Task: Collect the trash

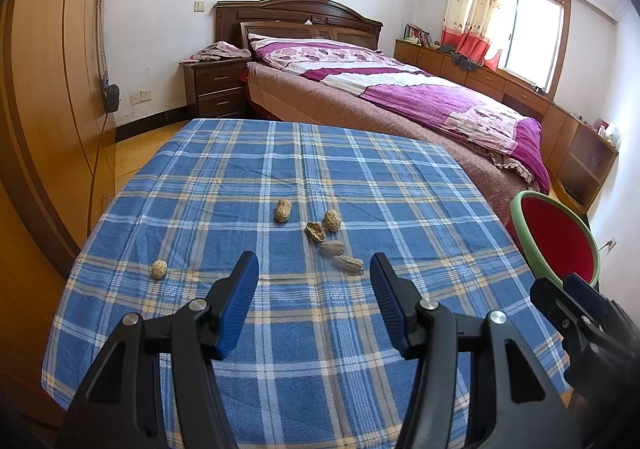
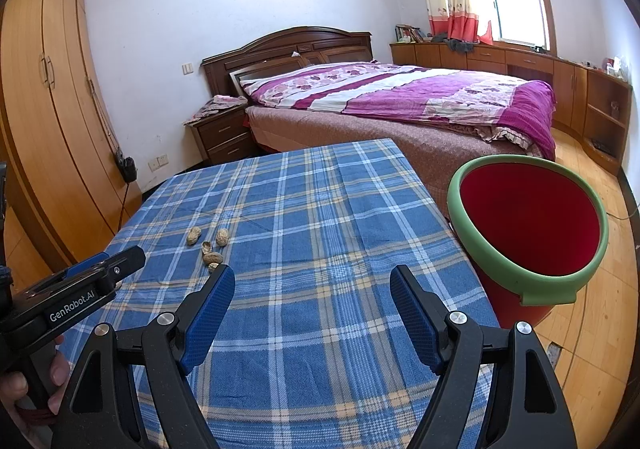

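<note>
Several peanut shells lie on the blue plaid tablecloth [image 1: 320,153]: a cluster of whole and broken shells [image 1: 332,247] just beyond my left gripper [image 1: 314,263], one shell [image 1: 283,210] farther back and a lone shell [image 1: 159,269] off to the left. My left gripper is open and holds nothing. In the right wrist view the same cluster of shells [image 2: 212,257] lies ahead and left of my right gripper [image 2: 312,273], which stands wide open over bare cloth. A red bin with a green rim [image 2: 480,249] stands off the table's right edge.
The bin [image 1: 556,237] and my right gripper [image 1: 576,289] show at the left wrist view's right edge. My left gripper [image 2: 120,263] and a hand [image 2: 24,389] sit at the right wrist view's left. Beyond the table are a bed [image 2: 400,97], a nightstand [image 2: 224,137] and a wardrobe [image 2: 44,109].
</note>
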Demonstrator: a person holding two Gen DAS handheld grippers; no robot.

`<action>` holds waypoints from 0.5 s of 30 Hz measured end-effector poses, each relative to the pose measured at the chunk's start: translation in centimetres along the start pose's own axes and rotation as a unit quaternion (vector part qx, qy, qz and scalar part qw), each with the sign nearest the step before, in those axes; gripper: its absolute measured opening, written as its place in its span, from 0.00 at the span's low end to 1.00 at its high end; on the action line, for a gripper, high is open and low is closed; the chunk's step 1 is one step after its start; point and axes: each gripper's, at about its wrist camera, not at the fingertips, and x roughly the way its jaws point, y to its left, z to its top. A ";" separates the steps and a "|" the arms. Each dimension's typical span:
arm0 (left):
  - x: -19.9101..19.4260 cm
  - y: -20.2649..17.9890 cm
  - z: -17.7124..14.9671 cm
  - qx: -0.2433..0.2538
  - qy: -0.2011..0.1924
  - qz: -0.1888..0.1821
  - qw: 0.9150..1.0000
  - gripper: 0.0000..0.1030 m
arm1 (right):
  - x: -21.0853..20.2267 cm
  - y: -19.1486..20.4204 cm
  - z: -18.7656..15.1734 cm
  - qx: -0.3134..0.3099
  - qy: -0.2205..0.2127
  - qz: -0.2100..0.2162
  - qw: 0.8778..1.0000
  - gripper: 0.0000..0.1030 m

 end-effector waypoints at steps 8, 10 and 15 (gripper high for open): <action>0.0 0.0 0.0 0.000 0.000 0.000 1.000 0.56 | 0.0 0.0 -0.1 0.000 -0.001 0.000 1.000 0.78; 0.0 0.0 0.0 0.000 0.000 0.000 1.000 0.56 | 0.0 0.0 0.0 0.000 -0.001 0.000 1.000 0.78; 0.0 0.0 0.0 0.000 0.001 0.000 1.000 0.56 | 0.0 0.0 0.0 0.000 -0.001 0.000 1.000 0.78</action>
